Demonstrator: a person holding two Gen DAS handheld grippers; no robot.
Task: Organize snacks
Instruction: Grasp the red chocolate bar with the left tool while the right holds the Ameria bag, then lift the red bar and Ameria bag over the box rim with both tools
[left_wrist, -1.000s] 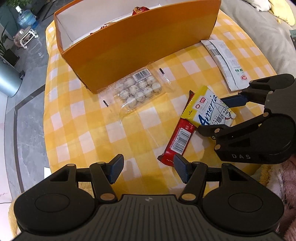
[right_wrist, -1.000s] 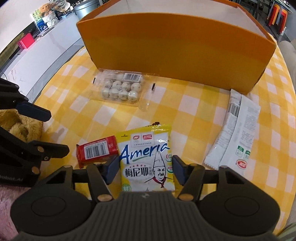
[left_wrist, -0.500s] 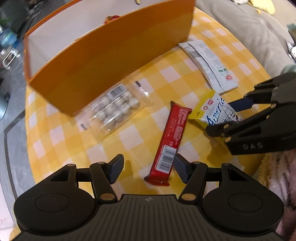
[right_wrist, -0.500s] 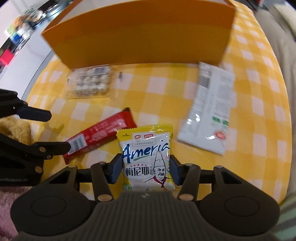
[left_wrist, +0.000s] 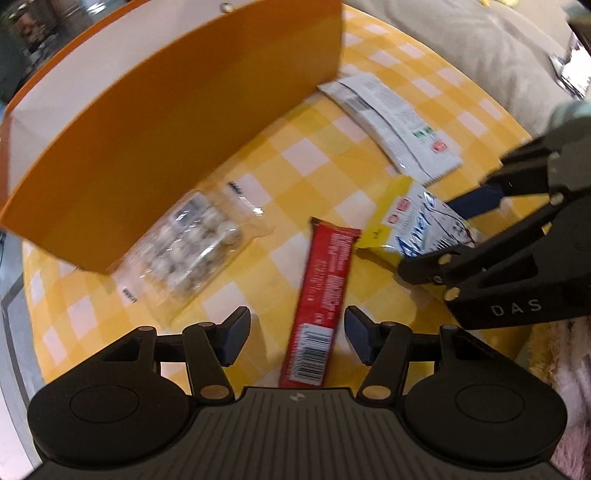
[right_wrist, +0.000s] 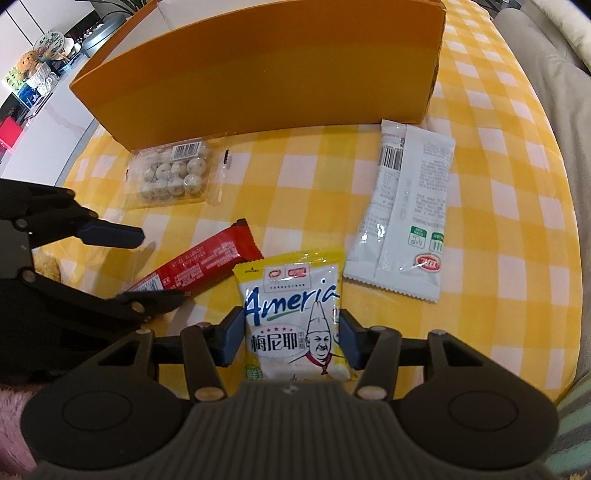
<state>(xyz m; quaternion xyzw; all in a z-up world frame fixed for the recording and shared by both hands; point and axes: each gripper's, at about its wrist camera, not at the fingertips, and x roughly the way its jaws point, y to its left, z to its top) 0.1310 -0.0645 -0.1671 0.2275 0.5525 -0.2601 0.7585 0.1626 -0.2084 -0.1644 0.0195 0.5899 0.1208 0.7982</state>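
Observation:
A red snack bar (left_wrist: 321, 295) lies on the yellow checked cloth, barcode end towards me. My left gripper (left_wrist: 297, 338) straddles that end; its jaws are closing, with gaps still showing between pads and bar. In the right wrist view the left gripper (right_wrist: 162, 264) hangs over the red bar (right_wrist: 207, 262). My right gripper (right_wrist: 291, 341) is shut on a yellow "Ameria" packet (right_wrist: 291, 314), a pad against each side. The left wrist view shows the right gripper (left_wrist: 450, 232) holding the packet (left_wrist: 413, 221) just right of the bar.
A tall orange box (left_wrist: 177, 122) stands across the back of the table (right_wrist: 480, 155). In front of it lies a clear pack of white balls (right_wrist: 171, 173), and to the right a white sachet (right_wrist: 406, 210). A grey sofa (left_wrist: 480, 48) lies beyond the table's right edge.
The yellow packet, which lay on the red bar, has moved off it to the right with my right gripper. My left gripper has come over the bar's barcode end and narrowed a little.

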